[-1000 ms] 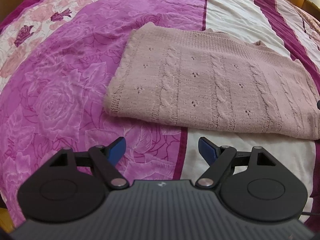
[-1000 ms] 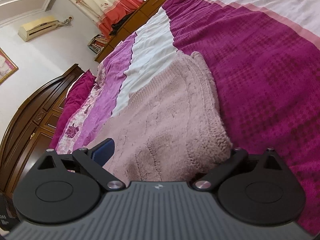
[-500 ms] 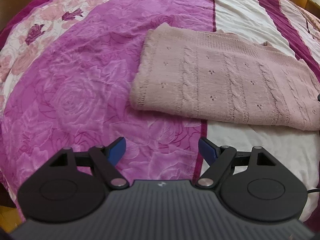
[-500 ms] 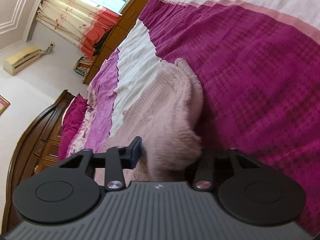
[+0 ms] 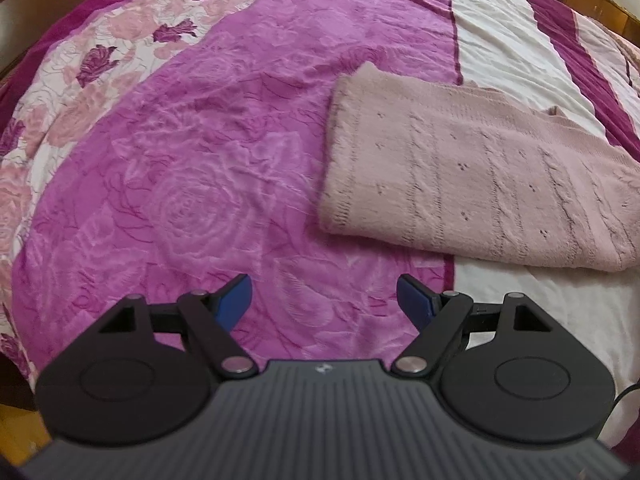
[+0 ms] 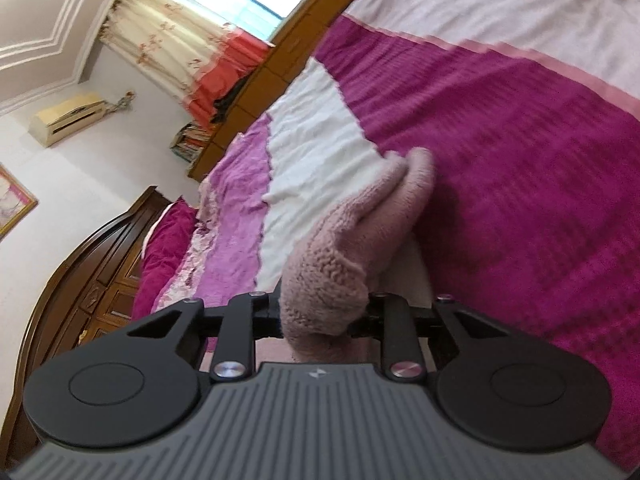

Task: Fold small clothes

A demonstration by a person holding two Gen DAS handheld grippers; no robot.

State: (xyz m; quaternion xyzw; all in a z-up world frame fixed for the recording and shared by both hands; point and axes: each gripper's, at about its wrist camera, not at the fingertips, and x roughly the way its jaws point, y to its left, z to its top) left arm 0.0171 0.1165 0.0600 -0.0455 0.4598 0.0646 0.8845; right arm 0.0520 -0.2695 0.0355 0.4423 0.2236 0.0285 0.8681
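Observation:
A pink cable-knit sweater (image 5: 472, 184) lies folded flat on the magenta and white bedspread (image 5: 200, 184). My left gripper (image 5: 324, 300) hovers above the bedspread, nearer than the sweater's left corner and apart from it, open with nothing between its blue pads. In the right wrist view the sweater's edge (image 6: 352, 248) is bunched up and raised off the bedspread (image 6: 520, 184). My right gripper (image 6: 320, 312) has its jaws closing, and the knit fills the gap between them with both pads pressing into it.
A dark wooden headboard (image 6: 80, 288) stands at the left end of the bed. Behind the bed are a wooden cabinet (image 6: 304, 28), curtains (image 6: 192, 44) and a wall air conditioner (image 6: 68, 118). The bed's edge and floor (image 5: 20, 428) show at lower left.
My right gripper went from wide open around the sweater's edge to pinching it, and has lifted that edge. The left gripper drifted left, so the sweater sits further right in its view.

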